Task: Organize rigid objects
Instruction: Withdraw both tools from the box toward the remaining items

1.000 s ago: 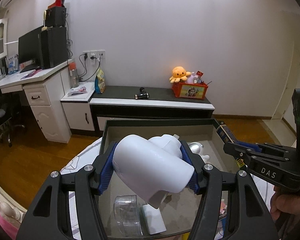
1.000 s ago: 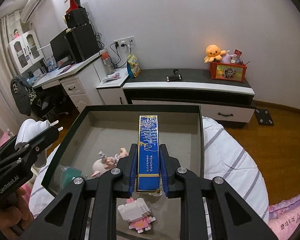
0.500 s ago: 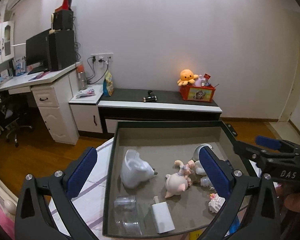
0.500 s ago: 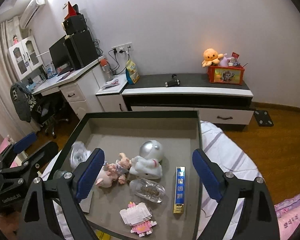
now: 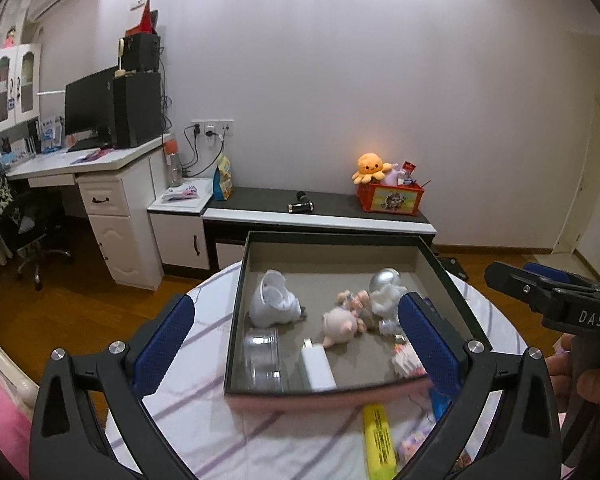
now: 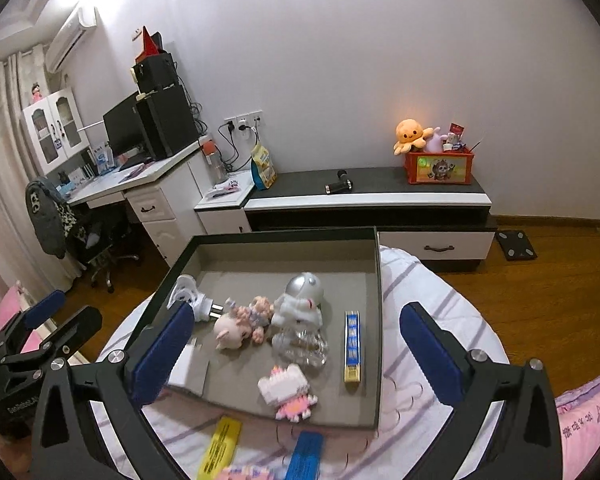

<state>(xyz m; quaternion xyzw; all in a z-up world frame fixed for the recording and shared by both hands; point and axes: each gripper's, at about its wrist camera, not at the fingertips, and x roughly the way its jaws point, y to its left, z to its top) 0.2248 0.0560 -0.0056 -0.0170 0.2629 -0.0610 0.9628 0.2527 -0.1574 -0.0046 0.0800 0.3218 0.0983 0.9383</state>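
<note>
Left wrist view: the left gripper (image 5: 296, 332) stands with its blue pads spread wide and nothing between them, hanging above the near edge of the dark shallow box (image 5: 236, 312); its jaws opened within the last second and are now clear of the white plug-in device (image 5: 272, 302), which lies on its side in the box's left half. In front of that device lie a clear plastic jar (image 5: 262, 354) and a white rectangular block (image 5: 318, 368); toward the middle lies a pink pig figurine (image 5: 340, 324), with a silver-helmeted astronaut toy (image 5: 384, 292) behind it. The box rests on a white cloth with purple stripes (image 5: 204, 412), where a yellow packet (image 5: 378, 436) lies just outside the near wall. In the right wrist view the right gripper (image 6: 296, 344) is likewise wide apart and empty, its jaws having just been opening; the long blue and gold box (image 6: 352, 346) lies flat near the box's right wall, apart from both pads. Left of it sit a crinkled clear wrapper (image 6: 300, 346) and a pink and white block-built cat figure (image 6: 288, 392). A blue packet (image 6: 306, 454) lies on the cloth outside the box. At the far right of the left wrist view a hand (image 5: 588, 376) holds the other gripper's handle.
</note>
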